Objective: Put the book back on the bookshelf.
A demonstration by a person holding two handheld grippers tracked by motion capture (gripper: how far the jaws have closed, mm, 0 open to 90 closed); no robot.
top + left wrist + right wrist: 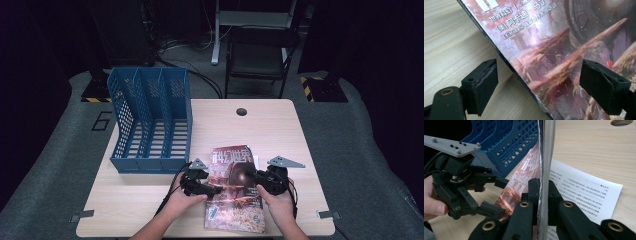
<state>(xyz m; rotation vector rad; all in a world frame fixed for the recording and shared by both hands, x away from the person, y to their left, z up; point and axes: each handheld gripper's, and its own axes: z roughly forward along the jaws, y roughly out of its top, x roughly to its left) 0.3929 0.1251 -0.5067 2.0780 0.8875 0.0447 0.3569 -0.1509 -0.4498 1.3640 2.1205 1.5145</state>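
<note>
A magazine [235, 196] with a red-brown cover lies on the wooden table [280, 130] near the front edge. My right gripper [253, 177] is shut on its right edge; the right gripper view shows the page edges [546, 157] pinched between the pads [534, 190], with that side tilted up. My left gripper [212, 190] is open at the magazine's left side. In the left gripper view its jaws stand wide around the magazine's [564, 50] dark spine, one pad [484, 82] over bare wood, the other above the cover. The left gripper [500, 197] also appears across the cover, held by a hand.
A blue three-slot file holder [150, 120] stands at the table's back left, close behind the left hand. A printed white sheet [584, 192] lies under the magazine's right side. A cable hole [241, 111] sits near the far edge, and a dark chair [260, 55] stands beyond the table.
</note>
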